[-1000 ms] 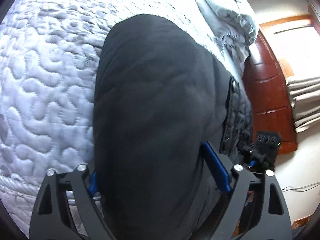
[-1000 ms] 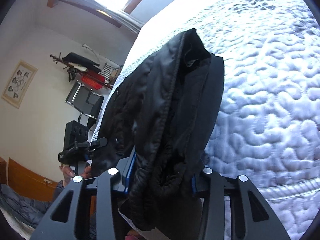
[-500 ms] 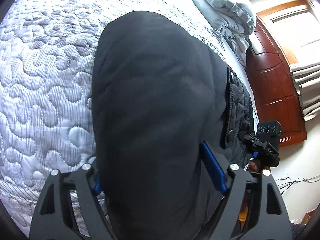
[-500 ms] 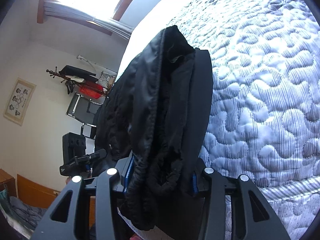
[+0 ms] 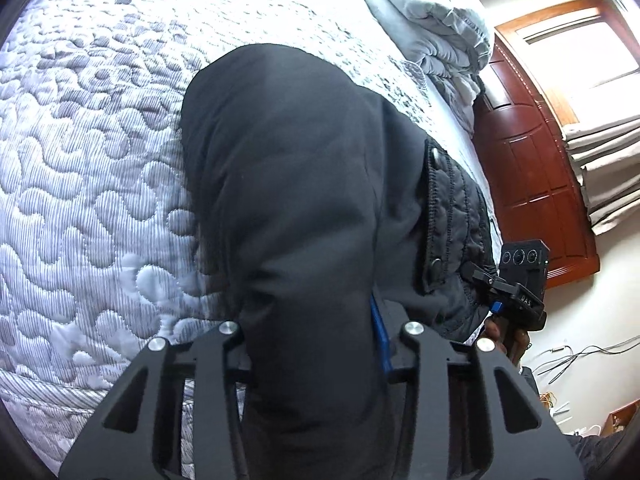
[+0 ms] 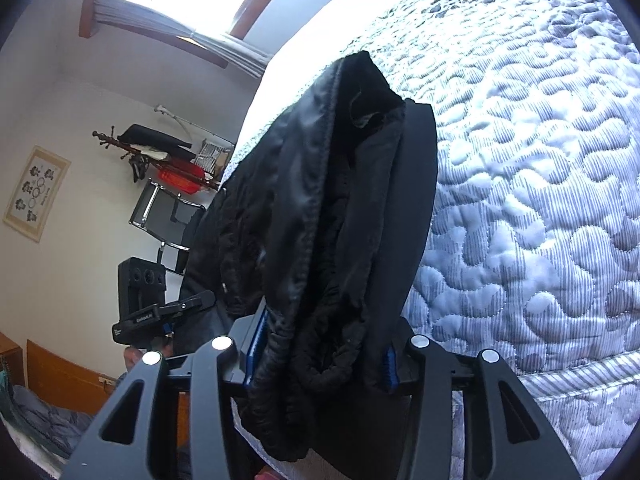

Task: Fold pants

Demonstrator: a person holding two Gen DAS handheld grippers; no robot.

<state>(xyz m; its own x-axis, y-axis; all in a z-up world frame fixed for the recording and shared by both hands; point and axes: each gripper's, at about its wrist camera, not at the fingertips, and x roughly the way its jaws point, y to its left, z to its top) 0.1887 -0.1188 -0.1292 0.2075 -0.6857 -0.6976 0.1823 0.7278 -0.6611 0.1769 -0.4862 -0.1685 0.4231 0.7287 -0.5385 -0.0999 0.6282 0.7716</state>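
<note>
The black quilted pants hang between both grippers above the white quilted bed. My left gripper is shut on a thick fold of smooth black cloth, which covers its fingertips. A quilted flap with snap buttons shows on the right. In the right wrist view my right gripper is shut on the bunched waistband end of the pants. The other gripper shows at the left.
The bed's quilted cover fills the right wrist view; its edge runs at the bottom. A folded grey duvet lies at the far end. A red wooden door, a coat rack and a chair stand beside the bed.
Both grippers have tilted and shifted with the pants still held. The left gripper's jaws have closed tighter on the cloth. More of the quilted flap shows.
</note>
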